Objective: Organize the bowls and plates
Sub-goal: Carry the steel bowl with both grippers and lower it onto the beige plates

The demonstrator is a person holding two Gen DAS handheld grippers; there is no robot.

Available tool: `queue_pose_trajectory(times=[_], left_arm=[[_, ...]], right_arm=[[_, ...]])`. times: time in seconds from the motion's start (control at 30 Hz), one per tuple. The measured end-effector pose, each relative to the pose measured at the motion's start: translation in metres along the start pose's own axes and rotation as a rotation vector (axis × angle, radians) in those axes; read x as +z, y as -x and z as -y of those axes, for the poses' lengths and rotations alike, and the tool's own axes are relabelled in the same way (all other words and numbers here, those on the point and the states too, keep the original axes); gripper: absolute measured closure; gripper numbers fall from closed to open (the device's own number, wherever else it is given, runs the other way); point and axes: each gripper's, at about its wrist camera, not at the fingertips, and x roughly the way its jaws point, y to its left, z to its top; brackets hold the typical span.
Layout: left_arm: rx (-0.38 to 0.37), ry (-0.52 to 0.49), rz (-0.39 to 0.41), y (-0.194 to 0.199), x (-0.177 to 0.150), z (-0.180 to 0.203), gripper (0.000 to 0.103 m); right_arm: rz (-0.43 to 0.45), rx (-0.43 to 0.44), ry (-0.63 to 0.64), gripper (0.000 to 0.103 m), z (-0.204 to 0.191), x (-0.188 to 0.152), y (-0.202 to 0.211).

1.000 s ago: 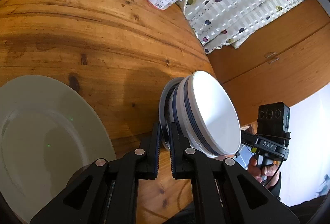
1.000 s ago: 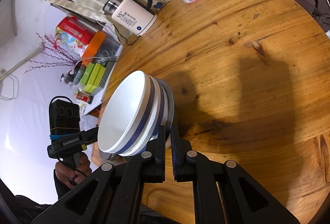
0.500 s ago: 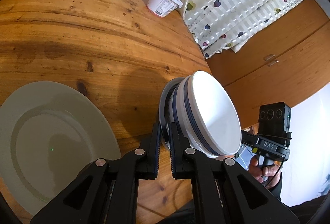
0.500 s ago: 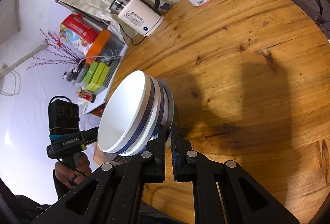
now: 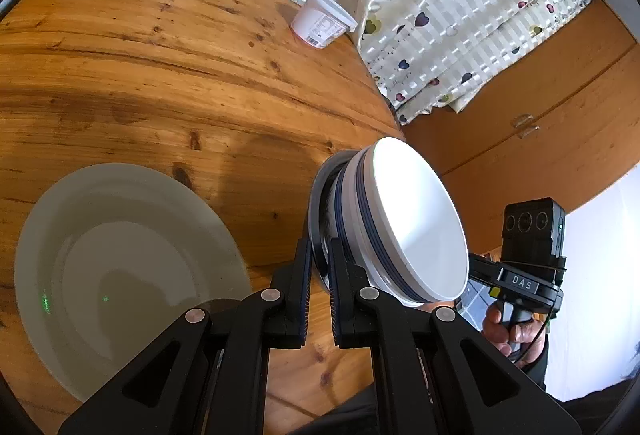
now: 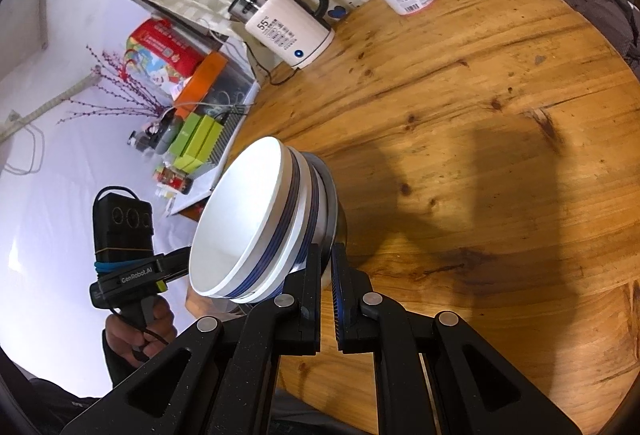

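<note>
White bowls [image 5: 416, 223] with blue bands, nested as a stack on a grey plate [image 5: 316, 211], hang over the wooden table [image 5: 160, 83] edge. Left gripper [image 5: 319, 255] and right gripper [image 6: 326, 259] each pinch that plate's rim. Large plate [image 5: 120, 267] lies at 8 o'clock in the left view.

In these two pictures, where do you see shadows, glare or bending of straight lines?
Left wrist view: a soft shadow lies on the wooden table, the pale plate carries dim reflections and small green spots, and the fisheye curves the table edge. Right wrist view: two broad shadows cross the wood beside the stack of bowls, the room at the left looks washed out, and the frame corners are dark.
</note>
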Motion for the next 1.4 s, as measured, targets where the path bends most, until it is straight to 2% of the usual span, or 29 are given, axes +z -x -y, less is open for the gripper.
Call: queue_pose_trajectory(times=[1.4], left_arm=[[0.076,0.100,0.109,0.062,-0.018,-0.043,0.097]], right_arm=[[-0.098,0.063,0.095,0.097,-0.052,0.012,-0.060]])
